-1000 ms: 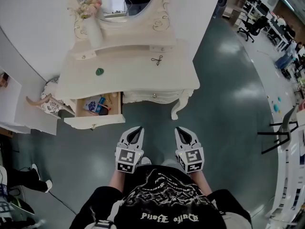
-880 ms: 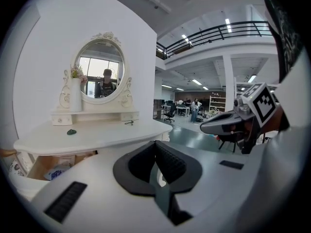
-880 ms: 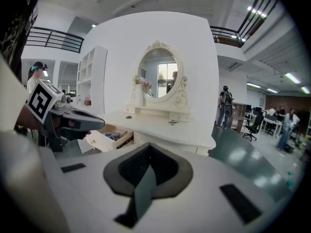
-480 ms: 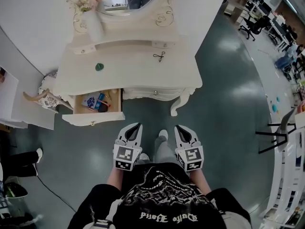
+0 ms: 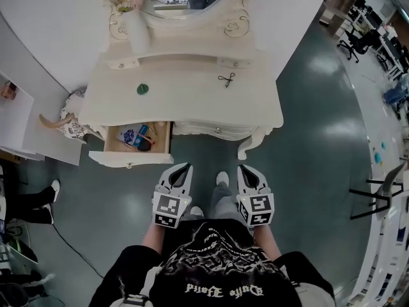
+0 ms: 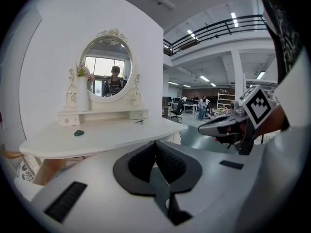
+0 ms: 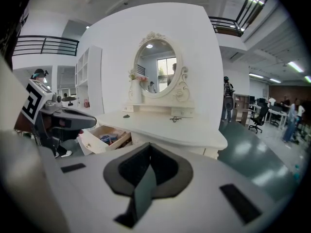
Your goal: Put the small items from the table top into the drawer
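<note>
Scissors [image 5: 226, 78] and a small green item [image 5: 142, 89] lie well apart on the white dressing table [image 5: 192, 104], whose left drawer [image 5: 130, 160] stands pulled out with things inside, while the left gripper [image 5: 185, 168] and right gripper [image 5: 244, 169] hang before it, jaws together and empty.

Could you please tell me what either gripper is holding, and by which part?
Nothing is held: the left gripper and right gripper are both shut and empty.

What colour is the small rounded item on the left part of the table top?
The small item is dark green; the head view shows it best.
</note>
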{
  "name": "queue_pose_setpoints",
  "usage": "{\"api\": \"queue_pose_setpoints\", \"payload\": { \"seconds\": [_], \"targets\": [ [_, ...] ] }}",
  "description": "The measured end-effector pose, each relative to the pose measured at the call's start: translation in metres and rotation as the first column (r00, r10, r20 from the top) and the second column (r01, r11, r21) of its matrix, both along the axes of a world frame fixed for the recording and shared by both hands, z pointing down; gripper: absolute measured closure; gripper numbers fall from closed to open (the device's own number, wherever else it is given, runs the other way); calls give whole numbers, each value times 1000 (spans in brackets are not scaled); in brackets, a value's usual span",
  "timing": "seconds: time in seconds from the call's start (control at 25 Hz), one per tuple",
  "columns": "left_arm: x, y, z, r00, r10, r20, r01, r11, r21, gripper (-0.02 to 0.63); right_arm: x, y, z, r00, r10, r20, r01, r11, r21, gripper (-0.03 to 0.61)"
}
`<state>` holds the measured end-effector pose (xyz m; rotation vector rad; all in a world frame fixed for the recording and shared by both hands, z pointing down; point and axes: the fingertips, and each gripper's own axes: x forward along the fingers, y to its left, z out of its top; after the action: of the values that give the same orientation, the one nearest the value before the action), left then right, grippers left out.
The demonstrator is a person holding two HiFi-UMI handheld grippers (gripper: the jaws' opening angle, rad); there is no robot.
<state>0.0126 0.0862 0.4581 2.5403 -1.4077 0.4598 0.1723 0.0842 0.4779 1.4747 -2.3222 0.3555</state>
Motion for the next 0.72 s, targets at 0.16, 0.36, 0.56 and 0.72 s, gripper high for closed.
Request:
{"api": "queue_pose_setpoints", "payload": {
  "seconds": [0.16, 0.36, 0.56, 0.72],
  "targets": [
    [2, -18, 0, 1000, -31, 2, 31, 999, -7, 598, 6, -24, 3, 1000, -17, 10, 17, 1000, -7, 568],
    [6, -44, 4, 998, -67, -7, 67, 997, -31, 598, 10, -61, -2, 999, -52, 0, 52, 999, -4, 568],
    [18, -74, 3, 996, -87, -8, 87, 996, -37, 598, 17, -92, 2, 998, -66, -18, 66, 998, -24, 568],
    [25, -97, 1, 994, -112, -9, 112, 993, -44, 598, 31, -120, 8, 998, -45, -39, 42, 997, -67, 568]
  ]
}}
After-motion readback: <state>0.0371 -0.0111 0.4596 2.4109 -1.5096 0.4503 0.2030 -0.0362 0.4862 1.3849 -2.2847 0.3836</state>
